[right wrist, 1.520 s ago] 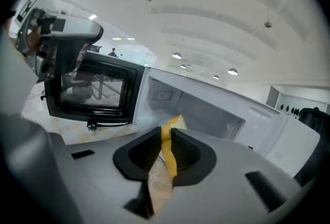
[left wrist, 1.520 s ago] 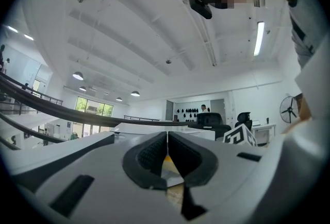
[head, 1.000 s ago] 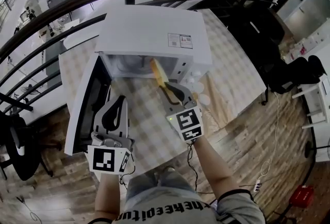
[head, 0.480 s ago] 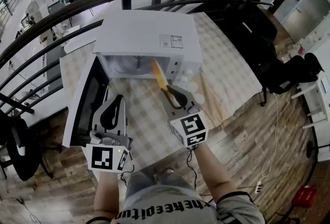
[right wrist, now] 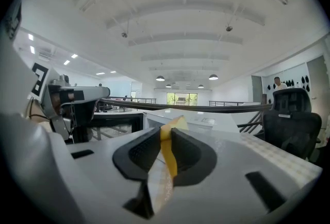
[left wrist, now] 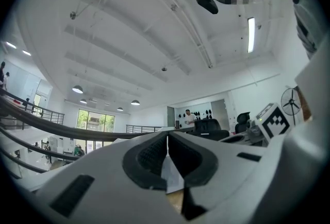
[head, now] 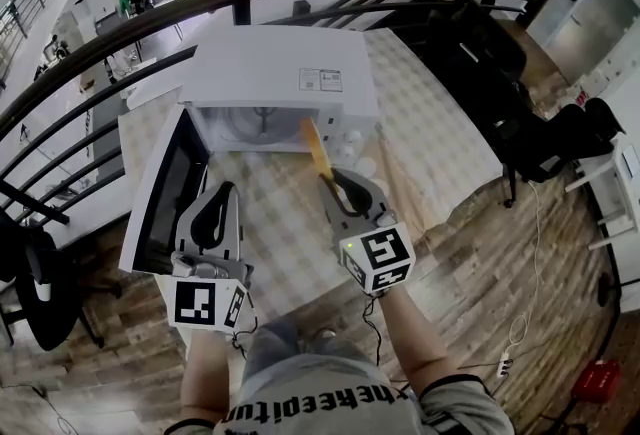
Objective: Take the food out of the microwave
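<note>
A white microwave [head: 275,73] stands on the checked table [head: 285,223], its door [head: 165,188] swung open to the left. In front of the open cavity, my right gripper [head: 328,181] is shut on a flat yellow-orange piece of food [head: 317,151], which sticks out past the fingertips toward the microwave. In the right gripper view the yellow food [right wrist: 170,158] is pinched between the dark pads of my right gripper [right wrist: 166,148]. My left gripper [head: 228,191] is beside the open door, shut, with nothing in it. Its tips [left wrist: 167,148] meet in the left gripper view.
The glass turntable [head: 255,123] shows inside the cavity. A dark curved railing [head: 120,18] runs behind the microwave. Black office chairs [head: 560,148] stand to the right on the wooden floor. The table's near edge is close to the person's body.
My right gripper has lifted and drawn back from the microwave opening with the yellow food. The left gripper has risen a little beside the door.
</note>
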{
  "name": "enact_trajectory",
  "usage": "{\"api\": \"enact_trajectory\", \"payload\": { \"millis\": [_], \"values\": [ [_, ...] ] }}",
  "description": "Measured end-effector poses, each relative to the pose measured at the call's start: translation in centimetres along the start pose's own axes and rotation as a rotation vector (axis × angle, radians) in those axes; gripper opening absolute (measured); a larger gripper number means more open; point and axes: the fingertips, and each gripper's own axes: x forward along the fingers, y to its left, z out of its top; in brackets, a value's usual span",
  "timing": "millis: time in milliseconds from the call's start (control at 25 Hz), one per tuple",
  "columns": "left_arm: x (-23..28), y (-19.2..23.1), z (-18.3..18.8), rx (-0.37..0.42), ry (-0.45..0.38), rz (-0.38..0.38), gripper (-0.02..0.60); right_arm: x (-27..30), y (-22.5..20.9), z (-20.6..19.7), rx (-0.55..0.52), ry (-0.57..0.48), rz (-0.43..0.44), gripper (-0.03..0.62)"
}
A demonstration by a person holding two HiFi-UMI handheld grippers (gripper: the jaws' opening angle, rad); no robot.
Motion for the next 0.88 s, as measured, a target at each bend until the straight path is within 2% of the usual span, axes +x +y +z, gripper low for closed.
{"api": "enact_trajectory", "payload": {
  "millis": [880],
  "values": [
    [-3.0, -4.3, 3.0, 0.009, -0.037, 0.019, 0.011, -8.9, -1.2, 3.7, 0.061, -0.134, -0.046, 0.071]
  ]
}}
